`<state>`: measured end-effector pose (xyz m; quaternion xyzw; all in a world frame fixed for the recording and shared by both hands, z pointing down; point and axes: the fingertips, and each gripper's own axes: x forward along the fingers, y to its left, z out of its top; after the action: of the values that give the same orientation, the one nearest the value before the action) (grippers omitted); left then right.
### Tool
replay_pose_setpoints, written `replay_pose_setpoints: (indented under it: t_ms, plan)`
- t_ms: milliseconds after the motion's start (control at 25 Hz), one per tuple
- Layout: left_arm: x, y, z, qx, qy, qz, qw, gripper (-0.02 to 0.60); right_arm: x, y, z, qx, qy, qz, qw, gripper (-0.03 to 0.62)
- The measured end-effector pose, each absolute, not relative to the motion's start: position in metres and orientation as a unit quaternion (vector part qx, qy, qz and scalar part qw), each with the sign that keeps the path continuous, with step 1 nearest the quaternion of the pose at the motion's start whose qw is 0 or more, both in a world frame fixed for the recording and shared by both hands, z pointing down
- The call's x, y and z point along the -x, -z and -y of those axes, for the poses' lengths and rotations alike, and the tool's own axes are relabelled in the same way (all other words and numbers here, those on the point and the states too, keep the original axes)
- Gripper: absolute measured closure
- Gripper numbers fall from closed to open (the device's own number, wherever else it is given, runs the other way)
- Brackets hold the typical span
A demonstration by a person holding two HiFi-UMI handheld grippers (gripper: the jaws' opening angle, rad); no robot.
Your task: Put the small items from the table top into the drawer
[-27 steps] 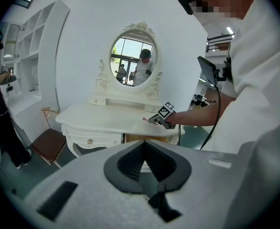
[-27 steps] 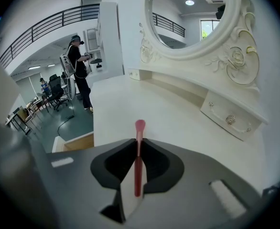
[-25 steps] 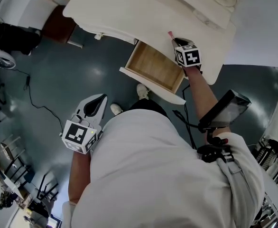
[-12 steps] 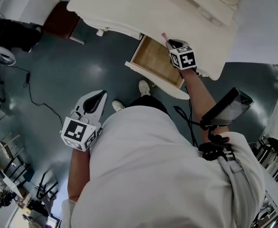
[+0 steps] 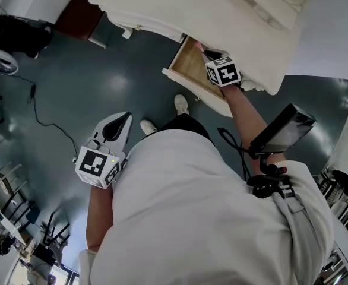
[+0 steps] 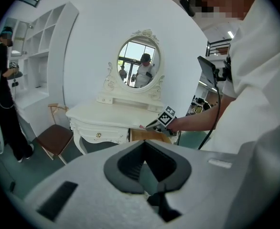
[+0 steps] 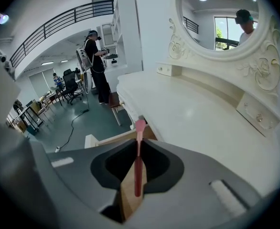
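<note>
Right arm: I held it stretched forward, forearm bare, with the right claw (image 5: 205, 54) tipped steeply down at the edge of the white surface (image 5: 180, 10). Its marker cube faced up at the head camera.

Right claw state: clamped on a thin pink stick (image 7: 138, 162). The stick ran straight out along the line of the jaws, and its paler tip stood clear beyond them.

Location of the item: the pink stick was off the surface and held over the open drawer (image 5: 193, 91), near the drawer's right-hand side. Bare wood of the drawer bottom showed under the jaws in the right gripper view. I could not tell whether the tip touched the wood.

Left arm: I kept it bent at my side, well apart from the drawer. The left claw (image 5: 128, 121) was low over the grey floor (image 5: 73, 88), pointing forward and somewhat down toward the surface.

Left claw state: tips together, nothing between them. Its view looked over the jaws at the dressing table's oval mirror (image 6: 138, 70).
</note>
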<state>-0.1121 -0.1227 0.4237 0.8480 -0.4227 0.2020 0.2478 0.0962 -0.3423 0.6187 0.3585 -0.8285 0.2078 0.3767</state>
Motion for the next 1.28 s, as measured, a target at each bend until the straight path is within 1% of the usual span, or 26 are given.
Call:
replay_pose_setpoints:
  t_ms: [240,680,1280]
  plan:
    - [0.121,-0.430,0.117,-0.842,-0.202,0.431,0.255,0.580,-0.081,-0.642,0.333,-0.338,-0.202,0.829,0.396,0.549]
    - [0.124,-0.425,0.109,-0.829,-0.203,0.447,0.267,0.580,-0.075,-0.682,0.314,-0.305,-0.202,0.820,0.440,0.549]
    - [0.122,-0.442,0.124,-0.797,-0.224,0.474,0.298,0.580,-0.080,-0.759,0.335,-0.267,-0.215,0.806,0.482,0.549]
